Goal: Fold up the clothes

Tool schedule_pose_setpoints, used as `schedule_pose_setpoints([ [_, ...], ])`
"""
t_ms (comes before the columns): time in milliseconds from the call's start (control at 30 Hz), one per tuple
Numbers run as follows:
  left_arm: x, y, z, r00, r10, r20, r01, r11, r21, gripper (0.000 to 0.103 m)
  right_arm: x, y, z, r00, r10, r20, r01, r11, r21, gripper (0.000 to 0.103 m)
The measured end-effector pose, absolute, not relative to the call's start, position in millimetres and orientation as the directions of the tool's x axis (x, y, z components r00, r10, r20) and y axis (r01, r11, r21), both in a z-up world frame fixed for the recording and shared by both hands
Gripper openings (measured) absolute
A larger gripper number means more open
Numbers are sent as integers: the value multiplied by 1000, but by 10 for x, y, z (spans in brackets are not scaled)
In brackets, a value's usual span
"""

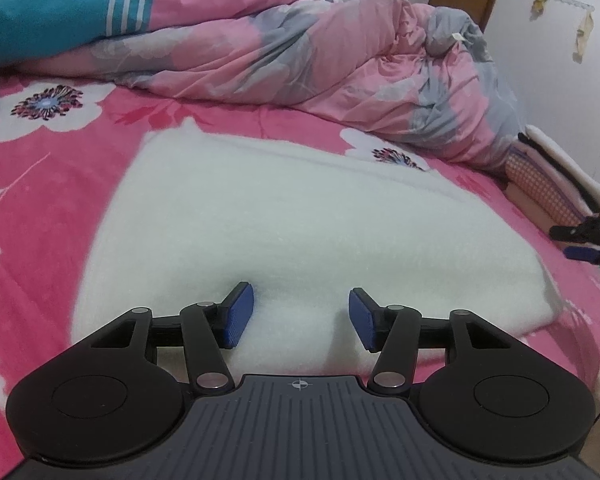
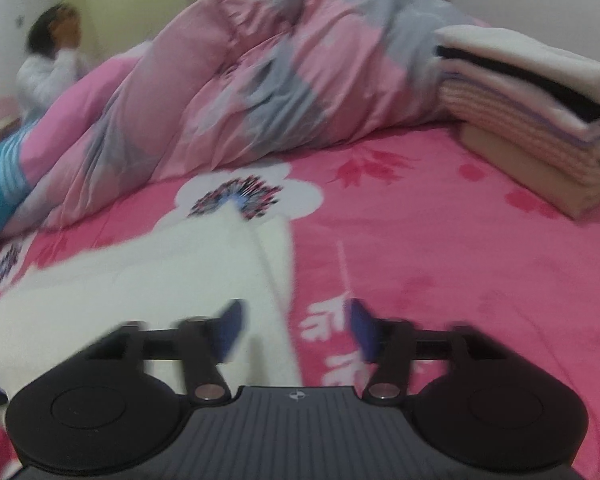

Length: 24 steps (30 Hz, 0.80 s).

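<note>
I have the fluffy white folded garment (image 1: 268, 216) lying flat on the pink flower-printed bed sheet (image 1: 40, 200), squared into a thick rectangle, which is why I judge its folding to be about done. My left gripper (image 1: 301, 317) sits low over the near edge of that garment with its blue pads parted to a middling width. The fleece bulges up between them, but neither pad presses on it, so I read it as holding nothing. That placement suits either letting go of the near edge or pinching it again to lift the whole bundle.

My right gripper (image 2: 294, 330) is wide apart and empty, straddling the garment's right-hand edge: its left pad is over the white fleece and its right pad is over bare sheet. The right wrist view is smeared, so I can't say whether the pads touch the fabric. From the left wrist view its dark fingers show only at the far right margin.

The stack of folded cream, black and pink-checked clothes (image 2: 540, 120) stands near the bed's far right corner against the crumpled pink-and-grey quilt (image 1: 300, 52). I take that as where finished pieces go, kept clear of the working area. A person in a pale top (image 2: 48, 68) sits beyond the quilt, well apart from my grippers.
</note>
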<state>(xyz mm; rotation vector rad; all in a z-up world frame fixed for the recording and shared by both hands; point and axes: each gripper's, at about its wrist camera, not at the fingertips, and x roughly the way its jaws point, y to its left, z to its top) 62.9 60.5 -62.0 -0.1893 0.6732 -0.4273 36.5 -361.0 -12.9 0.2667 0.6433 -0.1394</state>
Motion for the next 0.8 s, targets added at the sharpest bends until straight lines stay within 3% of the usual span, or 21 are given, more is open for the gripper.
schedule_pose_setpoints([
  [33, 629, 609, -621, 699, -442, -562, 318, 896, -309, 53, 349, -3631, -97, 794, -50, -606, 219, 954, 207, 81],
  [100, 632, 616, -620, 698, -443, -562, 312, 895, -318, 53, 318, -3647, -40, 797, -57, -602, 227, 951, 210, 95],
  [200, 635, 624, -620, 698, -444, -562, 303, 894, -329, 53, 268, -3584, 13, 804, -66, -590, 218, 958, 189, 103],
  [433, 641, 618, -612, 696, -439, -568, 294, 896, -332, 53, 238, -3443, 31, 780, -193, -595, 302, 949, 88, 103],
  [800, 637, 595, -606, 697, -432, -573, 289, 900, -326, 53, 236, -3282, -37, 752, -264, -604, 294, 954, -51, 103],
])
